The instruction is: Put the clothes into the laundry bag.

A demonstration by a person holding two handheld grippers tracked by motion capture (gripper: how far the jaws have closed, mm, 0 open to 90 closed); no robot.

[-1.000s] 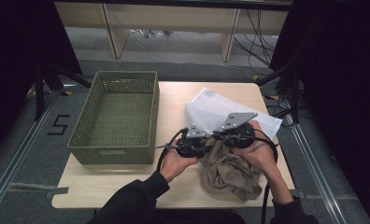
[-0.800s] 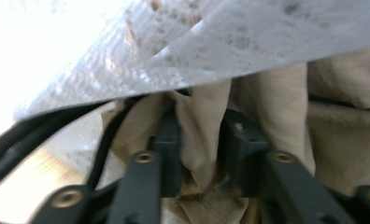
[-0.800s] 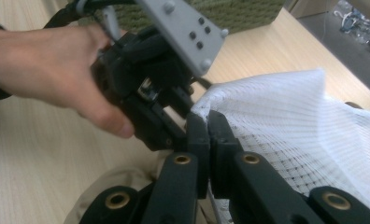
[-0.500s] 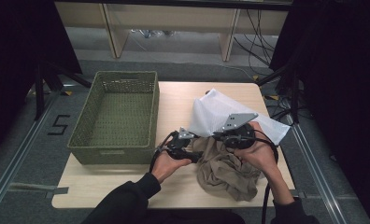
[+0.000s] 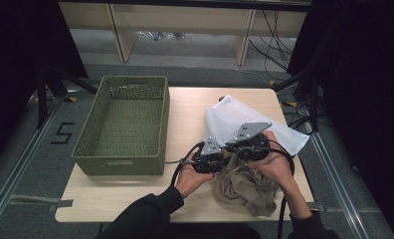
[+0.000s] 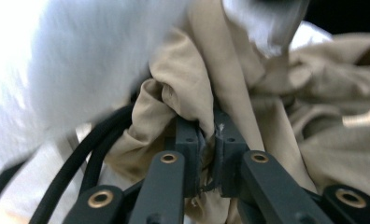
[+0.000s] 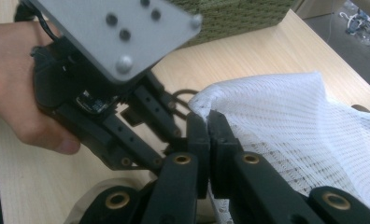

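Place: a lab or recording studio, not a home
Walls: black curtains [image 5: 354, 74] hang on both sides
Floor: grey, with tape marks and a number "5" [image 5: 61, 133] (likely a station mark)
Wiring: loose cables [image 5: 279, 35] trail behind the light wooden table [image 5: 135, 199]

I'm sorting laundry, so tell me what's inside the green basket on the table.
The green basket looks empty: its woven floor shows bare. The near wall hides a strip of floor behind it. The tan garment and white mesh bag lie outside it.

white mesh bag [image 6: 80, 70] blurred up close
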